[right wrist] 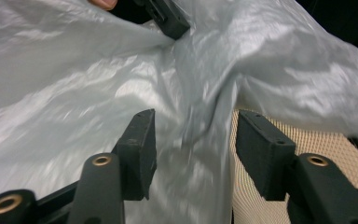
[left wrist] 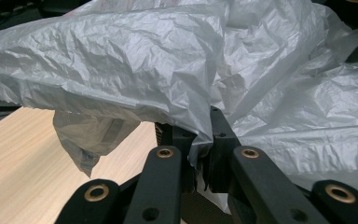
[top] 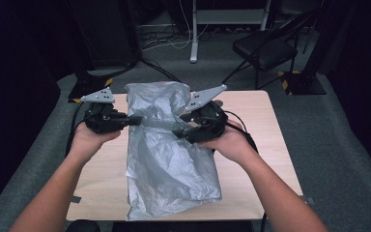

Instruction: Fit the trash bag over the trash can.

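The left tool [left wrist: 200, 154] is pinching a fold of the grey plastic bag [top: 169, 164] lying along the middle of the tabletop [top: 104, 183], anchoring it, while the right tool [right wrist: 193, 154] is standing half open around a ridge, likely regripping.

Grey plastic bag [top: 169, 159] on table [top: 101, 179]; left gripper [top: 136, 119], right gripper [top: 179, 130] at upper part.

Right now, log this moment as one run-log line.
scene: grey plastic bag on wooden table | left gripper: shut on bag edge | right gripper: fingers apart, bag fold between
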A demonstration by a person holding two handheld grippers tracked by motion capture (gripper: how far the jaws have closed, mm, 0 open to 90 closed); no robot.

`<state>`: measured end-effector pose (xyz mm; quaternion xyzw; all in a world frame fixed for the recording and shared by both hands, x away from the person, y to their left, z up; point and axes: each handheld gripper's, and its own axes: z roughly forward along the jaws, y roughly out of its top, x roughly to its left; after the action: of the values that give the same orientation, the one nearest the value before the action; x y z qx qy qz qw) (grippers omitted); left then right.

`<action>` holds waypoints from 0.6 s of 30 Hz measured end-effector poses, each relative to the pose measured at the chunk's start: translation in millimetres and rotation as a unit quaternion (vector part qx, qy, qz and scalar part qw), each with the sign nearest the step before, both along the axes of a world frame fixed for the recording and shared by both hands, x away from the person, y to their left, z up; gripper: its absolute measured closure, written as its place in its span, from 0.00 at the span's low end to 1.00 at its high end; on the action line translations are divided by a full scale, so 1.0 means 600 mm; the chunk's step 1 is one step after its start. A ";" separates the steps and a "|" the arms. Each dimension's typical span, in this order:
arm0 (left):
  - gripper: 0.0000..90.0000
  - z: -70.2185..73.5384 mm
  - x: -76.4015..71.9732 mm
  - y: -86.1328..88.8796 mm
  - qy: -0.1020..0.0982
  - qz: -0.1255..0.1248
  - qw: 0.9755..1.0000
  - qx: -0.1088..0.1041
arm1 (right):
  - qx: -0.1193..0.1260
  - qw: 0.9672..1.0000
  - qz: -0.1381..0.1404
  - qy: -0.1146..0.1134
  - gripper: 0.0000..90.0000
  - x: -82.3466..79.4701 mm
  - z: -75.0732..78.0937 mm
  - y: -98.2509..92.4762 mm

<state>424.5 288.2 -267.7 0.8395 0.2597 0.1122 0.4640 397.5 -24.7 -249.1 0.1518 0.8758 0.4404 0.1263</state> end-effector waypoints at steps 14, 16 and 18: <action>0.94 0.004 -0.010 0.005 0.000 0.005 1.000 -0.001 | 0.038 0.997 0.067 0.027 0.47 -0.077 -0.013 -0.049; 0.94 0.004 -0.011 0.005 -0.001 0.005 1.000 0.000 | 0.037 0.995 0.084 0.030 0.47 -0.085 -0.021 -0.045; 0.94 0.004 -0.012 0.005 -0.001 0.005 1.000 0.000 | 0.031 0.995 0.093 0.029 0.47 -0.088 -0.029 -0.041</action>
<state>417.6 291.2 -265.3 0.8380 0.2637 0.1153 0.4636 344.7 -49.1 -266.3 0.0866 0.8752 0.4729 0.0545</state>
